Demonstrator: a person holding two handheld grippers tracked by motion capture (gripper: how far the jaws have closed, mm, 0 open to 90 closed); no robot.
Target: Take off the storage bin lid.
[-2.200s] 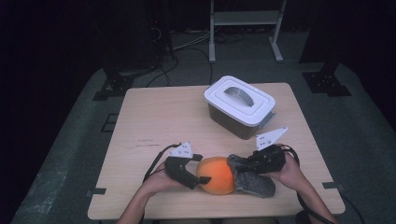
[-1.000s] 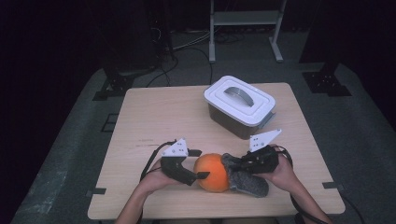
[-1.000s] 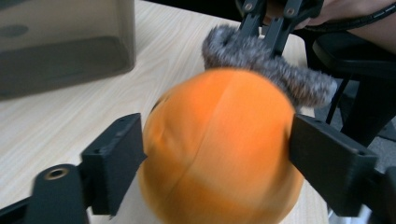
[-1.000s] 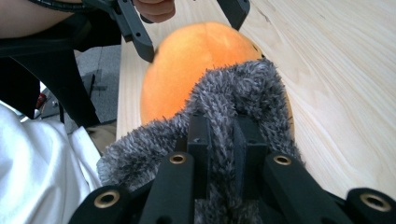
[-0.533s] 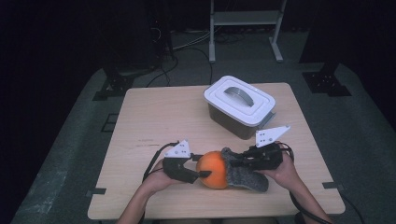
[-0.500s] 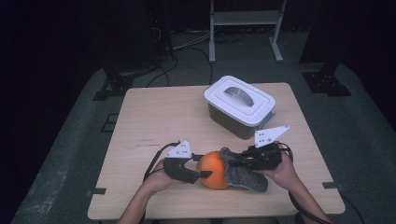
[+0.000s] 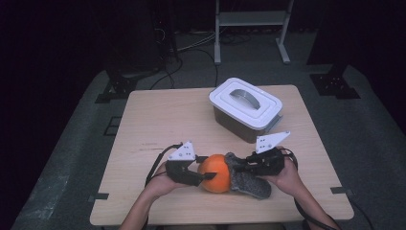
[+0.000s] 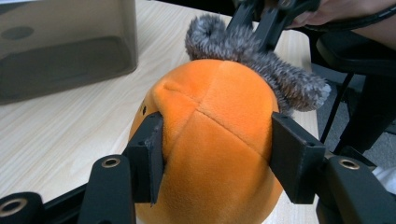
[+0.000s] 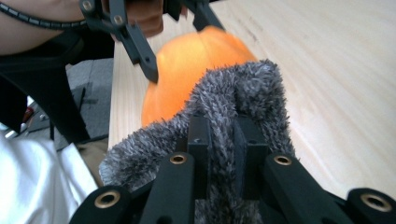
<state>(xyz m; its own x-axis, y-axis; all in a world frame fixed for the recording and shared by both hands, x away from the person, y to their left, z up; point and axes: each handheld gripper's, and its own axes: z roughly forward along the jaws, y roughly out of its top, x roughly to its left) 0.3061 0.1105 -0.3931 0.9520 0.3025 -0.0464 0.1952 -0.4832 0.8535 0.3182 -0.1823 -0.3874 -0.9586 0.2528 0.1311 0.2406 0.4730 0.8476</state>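
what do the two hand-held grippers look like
Both the left hand-held gripper and the right hand-held gripper are black, with flat rectangular jaws on linked bars with brass-coloured pivot rivets. Each carries a light grey three-cornered plate on top and trails a black cable.

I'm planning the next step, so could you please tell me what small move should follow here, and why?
Probably lift both together toward the lidded box. The left tool clamps the orange plush ball and the right tool pinches its grey furry part, while the toy rests on the table.
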